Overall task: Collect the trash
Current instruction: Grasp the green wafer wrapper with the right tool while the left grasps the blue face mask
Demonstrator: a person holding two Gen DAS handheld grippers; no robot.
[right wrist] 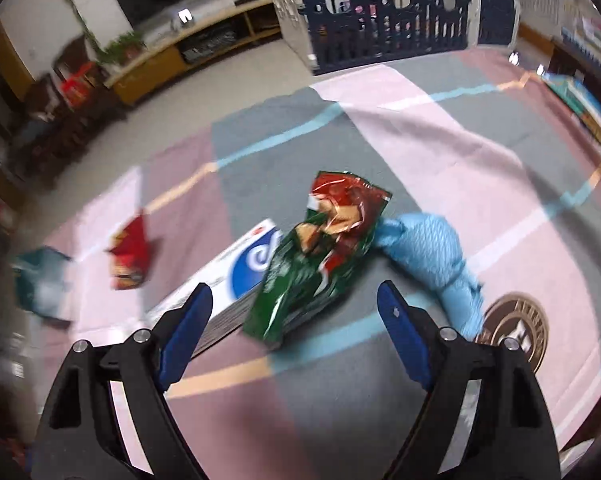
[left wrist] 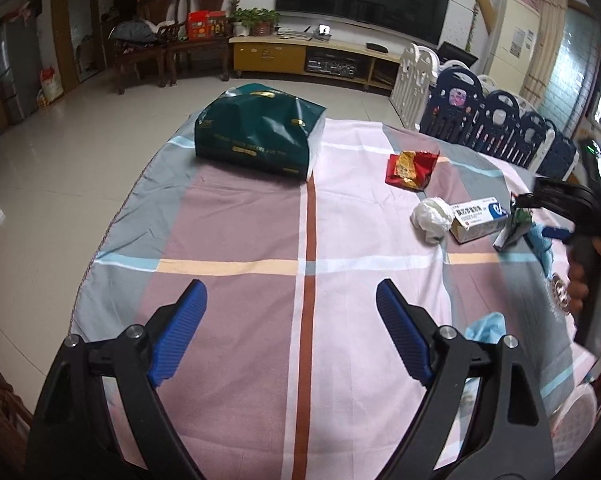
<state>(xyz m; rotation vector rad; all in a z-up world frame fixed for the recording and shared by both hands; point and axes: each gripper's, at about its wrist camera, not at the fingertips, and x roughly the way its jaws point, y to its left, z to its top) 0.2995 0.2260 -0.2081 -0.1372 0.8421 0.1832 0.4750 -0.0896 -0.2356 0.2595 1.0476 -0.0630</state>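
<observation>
A dark green bag lies at the far side of the checked tablecloth. Trash lies to its right: a red snack wrapper, a crumpled white tissue, a white and blue box and a green and red wrapper that leans on the box. A light blue glove lies beside it. My left gripper is open and empty above the cloth. My right gripper is open and hovers just short of the green wrapper; it also shows in the left wrist view.
The table edge drops to a tiled floor on the left. A navy and white play fence stands behind the table. A round brown emblem is printed on the cloth. Stacked items lie at the far right.
</observation>
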